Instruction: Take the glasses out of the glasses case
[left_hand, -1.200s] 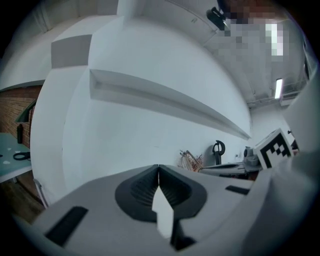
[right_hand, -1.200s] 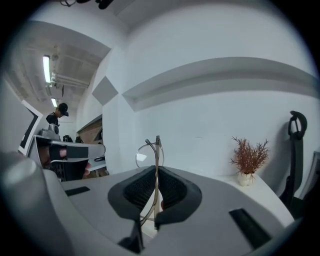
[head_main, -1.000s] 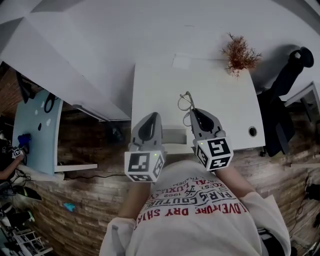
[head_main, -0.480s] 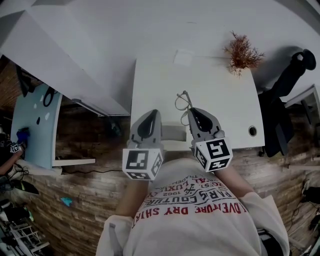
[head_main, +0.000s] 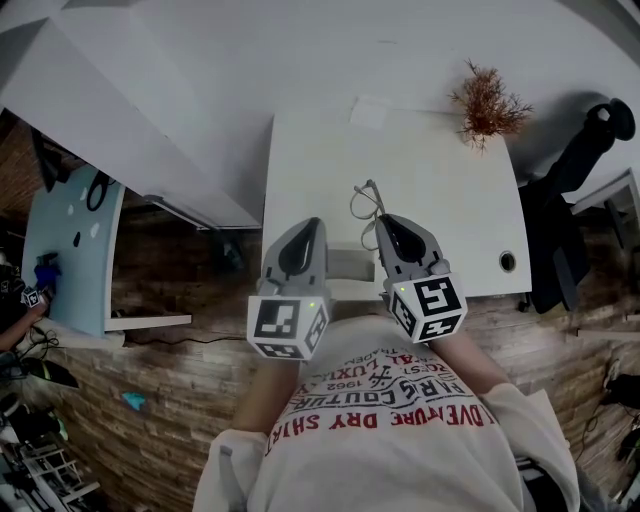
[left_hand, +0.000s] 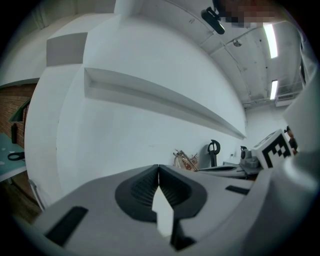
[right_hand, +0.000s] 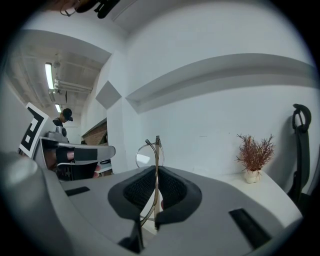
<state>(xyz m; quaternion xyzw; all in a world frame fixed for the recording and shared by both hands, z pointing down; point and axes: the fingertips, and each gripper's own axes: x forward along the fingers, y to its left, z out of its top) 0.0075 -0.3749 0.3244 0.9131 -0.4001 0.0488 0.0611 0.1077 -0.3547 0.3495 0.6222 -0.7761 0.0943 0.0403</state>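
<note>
Thin wire-framed glasses (head_main: 364, 204) hang over the white table (head_main: 440, 200), and my right gripper (head_main: 383, 222) is shut on one temple arm. In the right gripper view that arm runs upright between the pads, with a round lens (right_hand: 147, 154) just past my right gripper (right_hand: 156, 172). My left gripper (head_main: 310, 226) is level with it on the left, shut and holding nothing (left_hand: 158, 170). A pale grey oblong, probably the glasses case (head_main: 346, 266), lies on the table's near edge between the two grippers, partly hidden by them.
A dried reddish plant in a small white pot (head_main: 488, 100) stands at the table's far right corner. A sheet of paper (head_main: 368, 113) lies at the far edge. A round cable hole (head_main: 507, 262) sits near the front right. A black chair (head_main: 575, 160) stands right of the table.
The right gripper and the glasses have drifted slightly left. The left gripper has hardly moved and both stay shut.
</note>
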